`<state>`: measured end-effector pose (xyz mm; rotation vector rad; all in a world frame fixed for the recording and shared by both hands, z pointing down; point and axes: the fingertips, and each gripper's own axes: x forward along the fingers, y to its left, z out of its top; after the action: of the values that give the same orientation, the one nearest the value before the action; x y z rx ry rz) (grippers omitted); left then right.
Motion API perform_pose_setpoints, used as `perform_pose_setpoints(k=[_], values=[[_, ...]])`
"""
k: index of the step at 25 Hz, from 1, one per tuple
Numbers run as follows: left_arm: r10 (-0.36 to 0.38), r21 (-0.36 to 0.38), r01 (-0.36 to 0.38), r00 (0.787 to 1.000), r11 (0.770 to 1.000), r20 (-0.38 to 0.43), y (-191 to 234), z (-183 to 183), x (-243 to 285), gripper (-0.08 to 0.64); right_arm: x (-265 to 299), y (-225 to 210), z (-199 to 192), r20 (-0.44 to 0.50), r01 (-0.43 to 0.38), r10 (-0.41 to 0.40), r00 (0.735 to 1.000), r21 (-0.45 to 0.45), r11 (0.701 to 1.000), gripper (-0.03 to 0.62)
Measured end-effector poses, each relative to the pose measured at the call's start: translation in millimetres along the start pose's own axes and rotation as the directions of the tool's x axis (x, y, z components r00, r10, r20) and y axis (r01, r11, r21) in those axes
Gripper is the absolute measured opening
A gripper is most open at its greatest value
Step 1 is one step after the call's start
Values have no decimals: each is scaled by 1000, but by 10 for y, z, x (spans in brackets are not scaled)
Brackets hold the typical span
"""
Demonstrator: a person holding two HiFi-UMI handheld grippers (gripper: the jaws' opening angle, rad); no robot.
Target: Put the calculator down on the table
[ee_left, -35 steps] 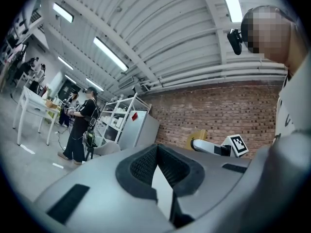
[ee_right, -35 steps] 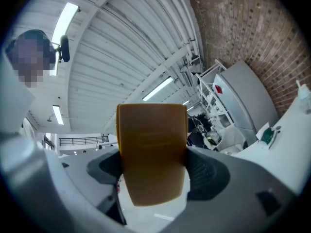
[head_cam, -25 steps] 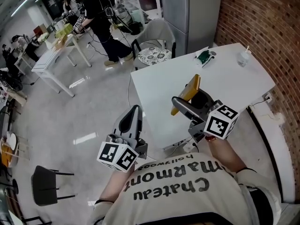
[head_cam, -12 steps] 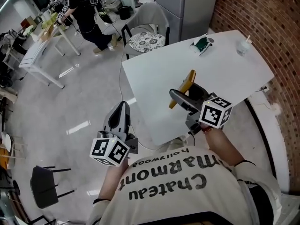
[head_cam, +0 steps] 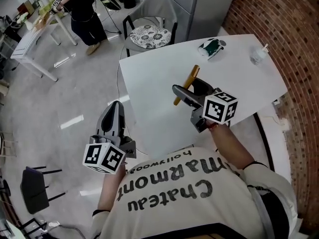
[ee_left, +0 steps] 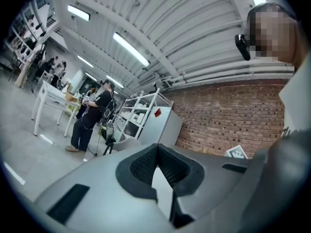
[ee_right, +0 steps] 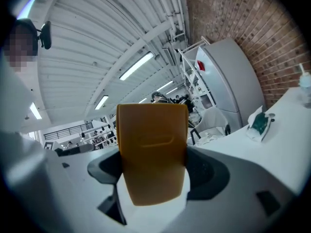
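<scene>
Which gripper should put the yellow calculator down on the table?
The right one. The right gripper holds the calculator in its jaws, above the white table. The left gripper is empty, jaws together, out over the floor beside the table.

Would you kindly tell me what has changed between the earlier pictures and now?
Little changed: the right gripper stays shut on the yellow calculator, held over the white table. The left gripper stays shut, empty, off the table's edge. The viewpoint shifted.
</scene>
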<state>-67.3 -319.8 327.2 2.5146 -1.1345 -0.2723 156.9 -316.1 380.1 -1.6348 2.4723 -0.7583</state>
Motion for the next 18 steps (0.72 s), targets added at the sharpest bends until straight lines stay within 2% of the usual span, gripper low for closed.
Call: perform_pose_setpoints(k=[4, 7, 11, 18], values=[[54, 6, -54, 998, 999, 16, 37, -6, 74, 2, 200, -284, 18, -57, -18, 17, 998, -19, 1000, 391], [131, 3, -131, 991, 991, 22, 155, -46, 35, 2, 379, -520, -48, -113, -31, 28, 993, -24, 999, 391], [242, -3, -242, 970, 970, 14, 356, -94, -97, 2, 698, -746, -183, -194, -52, 44, 980, -40, 998, 391], [349, 1, -349, 937, 937, -21, 593, -196, -211, 2, 1249, -1048, -467, -296, -81, 58, 954, -66, 995, 391]])
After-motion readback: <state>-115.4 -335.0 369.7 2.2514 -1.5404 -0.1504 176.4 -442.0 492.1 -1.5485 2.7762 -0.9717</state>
